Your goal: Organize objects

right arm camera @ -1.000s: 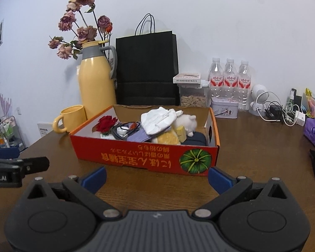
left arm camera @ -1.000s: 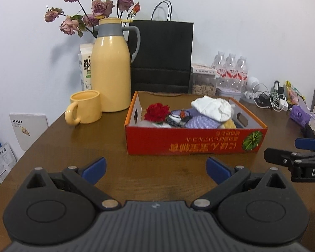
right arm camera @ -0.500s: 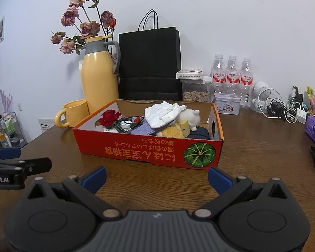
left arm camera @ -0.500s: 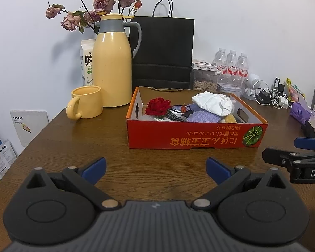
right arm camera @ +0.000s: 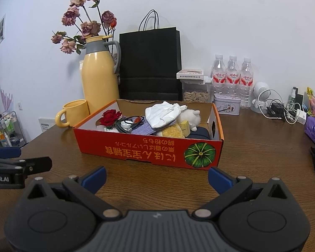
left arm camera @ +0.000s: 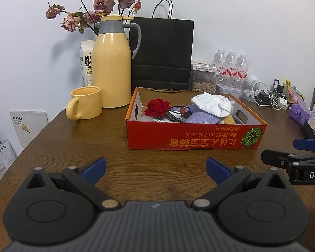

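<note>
An orange cardboard box (left arm camera: 189,138) (right arm camera: 136,149) sits mid-table, filled with a red fabric rose (left arm camera: 157,107) (right arm camera: 110,117), a white cloth (left arm camera: 212,104) (right arm camera: 163,114), a coiled cable (left arm camera: 178,114), a purple pouch, a yellow sponge (right arm camera: 173,131) and a white plush toy (right arm camera: 191,116). My left gripper (left arm camera: 156,167) is open and empty, low over the wood in front of the box. My right gripper (right arm camera: 156,177) is also open and empty, before the box's right half. Each gripper shows at the edge of the other's view.
A yellow mug (left arm camera: 85,103), a yellow thermos jug (left arm camera: 112,63) with dried roses, a milk carton and a black paper bag (left arm camera: 161,52) stand behind the box. Water bottles (right arm camera: 232,77), a snack jar, a tin, a tangle of chargers (right arm camera: 283,110) and a purple pack lie at the right.
Both views have drawn back and risen slightly, so the box sits a little farther and lower in frame. Both grippers stay open and nothing in the box has moved.
</note>
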A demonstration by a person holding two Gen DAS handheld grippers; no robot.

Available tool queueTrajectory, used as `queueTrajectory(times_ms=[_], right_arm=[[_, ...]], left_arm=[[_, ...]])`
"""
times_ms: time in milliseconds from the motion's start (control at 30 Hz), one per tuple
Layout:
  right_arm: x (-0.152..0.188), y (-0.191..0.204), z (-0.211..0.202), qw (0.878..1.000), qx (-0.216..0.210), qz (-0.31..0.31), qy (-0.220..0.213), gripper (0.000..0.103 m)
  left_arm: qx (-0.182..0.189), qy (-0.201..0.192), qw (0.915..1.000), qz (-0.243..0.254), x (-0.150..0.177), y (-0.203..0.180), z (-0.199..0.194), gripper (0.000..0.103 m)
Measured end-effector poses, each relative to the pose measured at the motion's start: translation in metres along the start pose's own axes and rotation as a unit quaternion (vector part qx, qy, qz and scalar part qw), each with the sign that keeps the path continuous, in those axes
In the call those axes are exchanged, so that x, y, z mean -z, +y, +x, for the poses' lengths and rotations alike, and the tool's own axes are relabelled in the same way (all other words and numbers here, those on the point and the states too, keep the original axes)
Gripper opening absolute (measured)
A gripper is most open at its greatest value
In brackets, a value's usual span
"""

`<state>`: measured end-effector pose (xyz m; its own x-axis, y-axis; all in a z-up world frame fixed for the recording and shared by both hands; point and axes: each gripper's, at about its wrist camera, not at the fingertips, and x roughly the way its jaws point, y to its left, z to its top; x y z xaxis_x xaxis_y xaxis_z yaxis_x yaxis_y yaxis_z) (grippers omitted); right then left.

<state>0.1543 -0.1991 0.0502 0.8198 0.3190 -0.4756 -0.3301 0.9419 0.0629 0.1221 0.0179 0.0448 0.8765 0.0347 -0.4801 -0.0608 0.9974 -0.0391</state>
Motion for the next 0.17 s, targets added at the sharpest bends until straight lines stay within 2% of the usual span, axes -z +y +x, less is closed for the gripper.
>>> queueTrajectory(times_ms=[167], right_arm=[[0.0000, 0.0000, 0.0000, 1.000, 0.000, 0.000, 0.000, 0.103]], left_arm=[[-0.011, -0.004, 0.9999, 0.004, 0.0016, -0.0022, 0.0008, 0.103]])
